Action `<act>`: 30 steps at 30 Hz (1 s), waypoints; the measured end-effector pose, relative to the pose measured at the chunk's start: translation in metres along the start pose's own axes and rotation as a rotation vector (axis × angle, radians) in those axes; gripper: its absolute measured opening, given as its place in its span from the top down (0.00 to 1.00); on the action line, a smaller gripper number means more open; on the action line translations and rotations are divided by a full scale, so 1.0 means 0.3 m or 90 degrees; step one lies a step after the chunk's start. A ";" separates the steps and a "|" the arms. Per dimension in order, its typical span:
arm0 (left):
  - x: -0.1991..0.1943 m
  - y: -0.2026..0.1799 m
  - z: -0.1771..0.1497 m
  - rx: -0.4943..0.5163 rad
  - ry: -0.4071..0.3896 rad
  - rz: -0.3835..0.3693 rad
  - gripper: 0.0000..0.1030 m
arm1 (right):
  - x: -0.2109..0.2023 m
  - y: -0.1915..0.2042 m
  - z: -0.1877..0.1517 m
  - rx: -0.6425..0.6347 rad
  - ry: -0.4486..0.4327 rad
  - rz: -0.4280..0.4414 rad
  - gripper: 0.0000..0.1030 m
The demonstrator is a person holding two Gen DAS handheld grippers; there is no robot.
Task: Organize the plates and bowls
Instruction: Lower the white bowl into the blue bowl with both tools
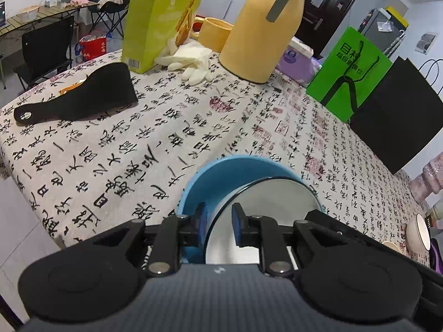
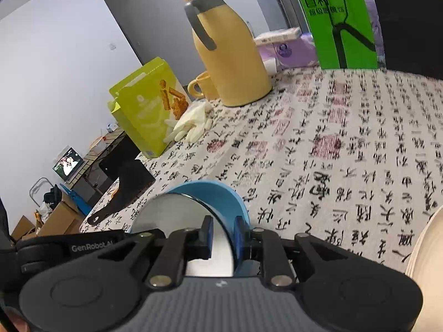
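A blue bowl [image 1: 218,177] sits on the calligraphy tablecloth with a white black-rimmed bowl [image 1: 265,207] nested in it. My left gripper [image 1: 218,222] is shut across the left rims of both bowls, one finger inside and one outside. In the right wrist view the blue bowl [image 2: 221,196] and the white bowl [image 2: 177,215] show again, and my right gripper [image 2: 223,235] is shut across their right rims. A cream bowl [image 1: 416,231] stands at the right edge; it also shows in the right wrist view [image 2: 427,251].
A yellow thermos jug [image 1: 260,30], yellow mug [image 1: 213,33], green snack box [image 1: 157,22], white gloves [image 1: 188,61], black scraper [image 1: 83,94], purple tissue pack [image 1: 296,58], green bag [image 1: 349,74] and black bag [image 1: 398,116] ring the table. The table's left edge [image 1: 16,171] drops to the floor.
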State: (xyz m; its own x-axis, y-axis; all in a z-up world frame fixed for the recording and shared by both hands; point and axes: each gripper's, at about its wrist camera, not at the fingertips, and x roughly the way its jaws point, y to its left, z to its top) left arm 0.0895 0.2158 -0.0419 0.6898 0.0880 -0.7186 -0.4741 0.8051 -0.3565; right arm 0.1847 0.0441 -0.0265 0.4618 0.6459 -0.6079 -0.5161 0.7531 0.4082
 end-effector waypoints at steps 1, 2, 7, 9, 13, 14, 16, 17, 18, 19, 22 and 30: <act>-0.004 -0.001 0.001 0.000 -0.003 -0.003 0.80 | -0.004 0.007 -0.001 -0.011 -0.007 -0.002 0.79; -0.009 -0.006 0.001 0.003 -0.008 -0.003 0.78 | -0.008 0.014 -0.003 -0.023 -0.013 -0.003 0.79; -0.017 -0.010 -0.002 0.012 -0.025 0.003 0.77 | -0.008 0.036 -0.004 -0.057 -0.023 -0.012 0.79; -0.023 -0.014 -0.004 0.021 -0.034 0.009 0.79 | -0.003 0.042 -0.005 -0.068 -0.025 -0.017 0.79; -0.016 -0.021 -0.001 0.031 -0.044 0.027 0.86 | 0.015 0.057 -0.010 -0.104 -0.030 -0.051 0.86; -0.011 -0.017 0.003 0.026 -0.042 0.030 0.87 | 0.017 0.056 -0.008 -0.106 -0.032 -0.052 0.89; -0.002 -0.008 0.014 0.010 -0.035 0.029 0.88 | 0.021 0.050 0.000 -0.097 -0.029 -0.050 0.89; -0.001 -0.006 0.019 0.003 -0.032 0.028 0.88 | 0.022 0.046 0.004 -0.089 -0.027 -0.048 0.89; 0.000 -0.008 0.023 -0.001 -0.030 0.030 0.88 | 0.024 0.044 0.008 -0.082 -0.024 -0.046 0.89; 0.002 -0.010 0.027 -0.004 -0.027 0.032 0.88 | 0.025 0.044 0.012 -0.079 -0.021 -0.047 0.89; 0.002 -0.017 0.032 -0.006 -0.018 0.039 0.88 | 0.034 0.059 0.013 -0.099 -0.019 -0.062 0.89; -0.016 -0.009 0.028 -0.022 0.008 0.037 0.88 | 0.053 0.120 0.006 -0.187 -0.004 -0.098 0.87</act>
State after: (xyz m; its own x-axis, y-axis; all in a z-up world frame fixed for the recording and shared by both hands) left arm 0.0920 0.2180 -0.0326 0.6535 0.1265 -0.7462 -0.5319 0.7782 -0.3339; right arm 0.1748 0.0819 -0.0202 0.5546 0.5285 -0.6428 -0.6256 0.7741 0.0968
